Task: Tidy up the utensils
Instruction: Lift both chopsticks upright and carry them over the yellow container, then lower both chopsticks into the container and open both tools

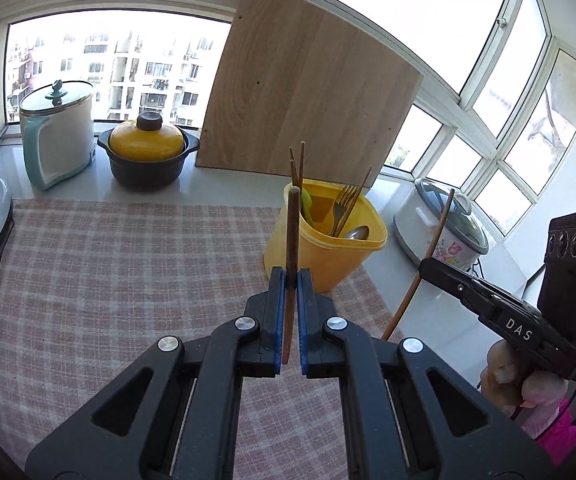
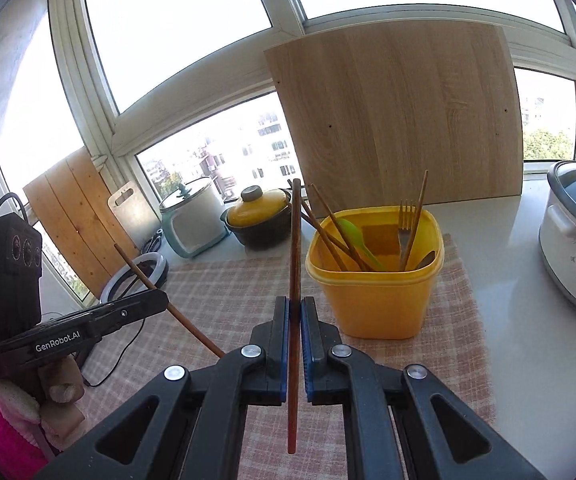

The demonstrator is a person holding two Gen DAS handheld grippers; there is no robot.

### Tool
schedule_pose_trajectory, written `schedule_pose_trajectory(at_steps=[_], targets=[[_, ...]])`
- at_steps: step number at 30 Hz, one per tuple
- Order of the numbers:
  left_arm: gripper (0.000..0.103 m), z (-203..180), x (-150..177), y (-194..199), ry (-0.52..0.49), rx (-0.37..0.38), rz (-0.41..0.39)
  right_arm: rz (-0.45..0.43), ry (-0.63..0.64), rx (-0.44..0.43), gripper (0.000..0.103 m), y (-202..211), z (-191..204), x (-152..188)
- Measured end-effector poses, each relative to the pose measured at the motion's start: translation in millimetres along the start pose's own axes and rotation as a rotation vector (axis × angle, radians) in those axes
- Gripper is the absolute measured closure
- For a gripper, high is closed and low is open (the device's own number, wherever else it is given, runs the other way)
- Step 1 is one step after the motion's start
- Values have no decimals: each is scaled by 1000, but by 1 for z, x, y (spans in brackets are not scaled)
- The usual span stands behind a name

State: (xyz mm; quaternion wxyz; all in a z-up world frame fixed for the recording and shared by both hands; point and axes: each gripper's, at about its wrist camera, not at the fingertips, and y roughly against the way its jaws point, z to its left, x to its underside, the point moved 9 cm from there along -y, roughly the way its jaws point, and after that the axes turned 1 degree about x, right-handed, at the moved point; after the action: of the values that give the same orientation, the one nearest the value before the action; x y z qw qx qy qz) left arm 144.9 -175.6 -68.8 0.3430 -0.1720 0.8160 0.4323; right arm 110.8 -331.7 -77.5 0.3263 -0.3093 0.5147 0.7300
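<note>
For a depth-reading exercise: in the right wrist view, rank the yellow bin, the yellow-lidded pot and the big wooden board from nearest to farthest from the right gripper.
1. Yellow bin: just ahead, right of the right gripper, on the checked cloth.
2. Yellow-lidded pot: farther back, ahead and slightly left, on the sill.
3. Wooden board: at the back, leaning against the window.

My left tongs (image 1: pixel 292 276) clamp a brown chopstick (image 1: pixel 292 232) upright. Just beyond them: yellow container (image 1: pixel 328 256) holding fork (image 1: pixel 342 204), spoon (image 1: pixel 358 233), chopsticks (image 1: pixel 298 164). Right tongs (image 1: pixel 440 276) to their right grip another chopstick (image 1: pixel 434 244).
</note>
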Motion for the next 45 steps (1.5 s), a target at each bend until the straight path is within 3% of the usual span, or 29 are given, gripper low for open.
schedule_pose_trajectory(at_steps=[12, 26, 33, 45], targets=[[100, -33, -50, -3, -55, 26, -90, -111, 3, 51, 100, 25, -31, -51], [100, -61, -106, -16, -83, 33, -186, -203, 4, 83, 100, 26, -50, -110], [100, -61, -107, -39, -97, -2, -166, -239, -23, 132, 100, 14, -65, -129], [100, -56, -98, -64, -94, -23, -121, -212, -67, 186, 100, -21, -88, -130]])
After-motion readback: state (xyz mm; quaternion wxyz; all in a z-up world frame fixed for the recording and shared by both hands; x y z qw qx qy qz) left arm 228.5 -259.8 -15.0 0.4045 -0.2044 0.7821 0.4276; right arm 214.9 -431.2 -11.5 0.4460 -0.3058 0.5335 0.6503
